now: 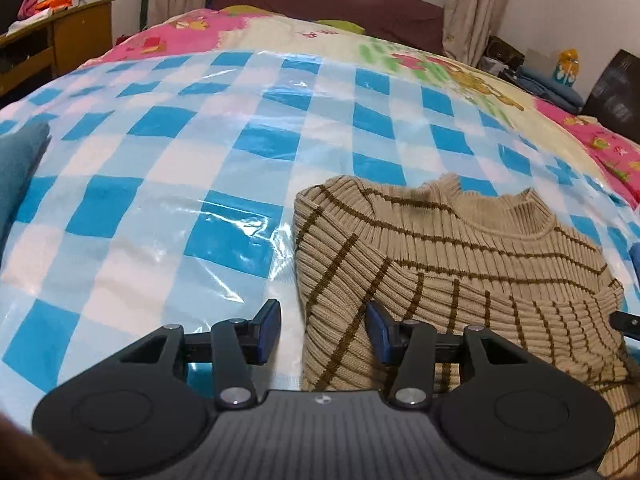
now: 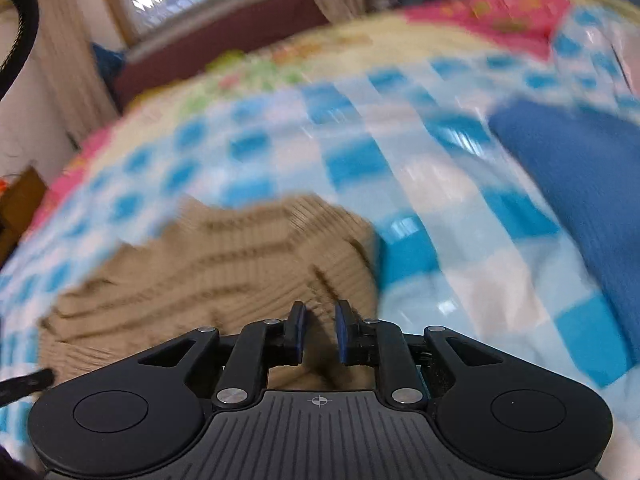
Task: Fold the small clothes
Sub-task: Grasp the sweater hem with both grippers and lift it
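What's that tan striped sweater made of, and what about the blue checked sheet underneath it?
Sweater: looks like a soft rib-knit yarn, matte; raised vertical ribs and a knitted collar show, though the fibre can't be told. Checked sheet: probably thin plastic film, glossy; it shows bright glare streaks and sharp crinkles.

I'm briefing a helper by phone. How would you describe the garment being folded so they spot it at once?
On the bed's blue-and-white checked plastic sheet lies a tan ribbed knit sweater, near the left gripper. Thin dark-brown stripes distinguish it from the plain blue cloth nearby.
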`<state>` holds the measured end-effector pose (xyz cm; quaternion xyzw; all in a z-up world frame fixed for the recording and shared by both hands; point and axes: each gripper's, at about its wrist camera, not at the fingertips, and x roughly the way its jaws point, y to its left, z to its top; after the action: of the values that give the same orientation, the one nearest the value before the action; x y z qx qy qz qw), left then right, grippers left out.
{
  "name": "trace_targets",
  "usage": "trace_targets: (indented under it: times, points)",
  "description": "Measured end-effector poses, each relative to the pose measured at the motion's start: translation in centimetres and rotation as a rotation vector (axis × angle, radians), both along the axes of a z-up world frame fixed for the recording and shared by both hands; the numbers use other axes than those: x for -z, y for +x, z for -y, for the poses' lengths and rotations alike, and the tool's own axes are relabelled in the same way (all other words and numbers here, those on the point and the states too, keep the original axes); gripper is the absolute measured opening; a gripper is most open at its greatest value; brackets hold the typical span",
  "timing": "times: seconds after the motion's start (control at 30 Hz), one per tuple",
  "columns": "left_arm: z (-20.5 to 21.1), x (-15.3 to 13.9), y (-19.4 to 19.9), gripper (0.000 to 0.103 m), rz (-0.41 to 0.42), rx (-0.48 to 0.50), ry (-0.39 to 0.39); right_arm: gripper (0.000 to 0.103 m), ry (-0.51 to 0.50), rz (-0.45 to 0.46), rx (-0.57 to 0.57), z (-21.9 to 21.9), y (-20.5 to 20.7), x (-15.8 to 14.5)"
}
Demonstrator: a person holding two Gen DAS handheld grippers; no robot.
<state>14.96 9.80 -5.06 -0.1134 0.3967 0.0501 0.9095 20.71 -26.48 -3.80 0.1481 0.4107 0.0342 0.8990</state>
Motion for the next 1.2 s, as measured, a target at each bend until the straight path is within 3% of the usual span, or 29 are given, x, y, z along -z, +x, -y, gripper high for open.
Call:
trace_targets:
  times: [0.07,0.23,0.37,0.5,0.63,0.83,1.0,1.2]
  points:
    - [0.1,-0.2,0.1,0.051,-0.001,0.011,0.013,0.015,0.044,0.001,0.008,0.8,-0.2,0.3]
    - [-0.1,-1.3,-0.5,0.051,0.024,0.007,-0.009,0.021,0.044,0.031,0.007,1.1,-0.7,-1.1]
    - [0.1,-0.8,-1.0,0.051,-0.02,0.025,0.019,0.021,0.034,-0.03,0.001,1.2,0.1,0.0]
    - [-0.5,-1.6,-3.1,0.051,-0.02,0.02,-0.039,0.022,0.066,-0.013,-0.021,1.3,-1.5,-1.2]
    - [-0.6,-2.9,-6.3,0.051,-0.043,0.064,-0.034,0.023,0.074,-0.029,-0.082,1.9,-4.3,-2.7]
    - [0.6,-3.7,-12.7,0.051,-0.173,0.196,-0.058,0.027,0.056,-0.144,-0.222,2.6,-10.6,-4.7]
    - [1.4,-3.2,-16.2,0.051,-0.286,0.241,-0.157,0.029,-0.002,-0.25,-0.318,2.2,-15.6,-5.9]
    - [2.6,-3.6,-18.1,0.051,-0.333,0.288,-0.166,0.035,-0.008,-0.39,-0.396,1.1,-18.6,-5.0]
